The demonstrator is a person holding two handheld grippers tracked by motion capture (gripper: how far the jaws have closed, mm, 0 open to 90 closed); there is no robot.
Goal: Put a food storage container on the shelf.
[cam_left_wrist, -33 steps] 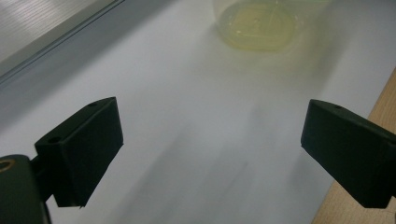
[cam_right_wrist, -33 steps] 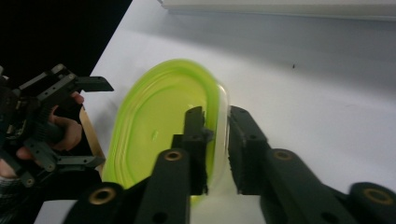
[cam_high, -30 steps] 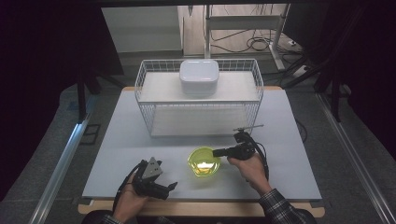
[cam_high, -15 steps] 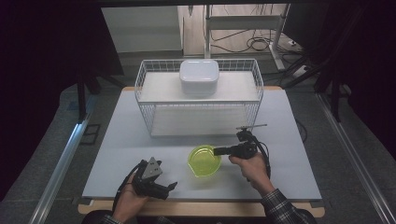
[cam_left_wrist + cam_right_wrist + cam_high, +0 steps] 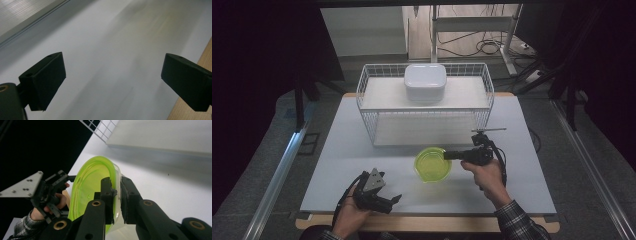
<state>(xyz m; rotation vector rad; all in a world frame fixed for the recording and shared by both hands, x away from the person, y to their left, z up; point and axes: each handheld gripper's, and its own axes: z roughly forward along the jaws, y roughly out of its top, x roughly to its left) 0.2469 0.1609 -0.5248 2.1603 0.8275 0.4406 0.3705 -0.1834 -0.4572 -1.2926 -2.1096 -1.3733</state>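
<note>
While the right gripper [image 5: 451, 155] jaws stay clamped on its 3 o'clock rim, the translucent green plastic bowl [image 5: 432, 163] now sits tilted, lifting; left gripper [image 5: 384, 199] jaws remain apart.

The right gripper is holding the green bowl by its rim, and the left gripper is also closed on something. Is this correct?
Not quite. The right gripper does hold the green bowl by its rim, but the left gripper is open: the left gripper view shows its jaws wide apart with only bare white table between them.
</note>
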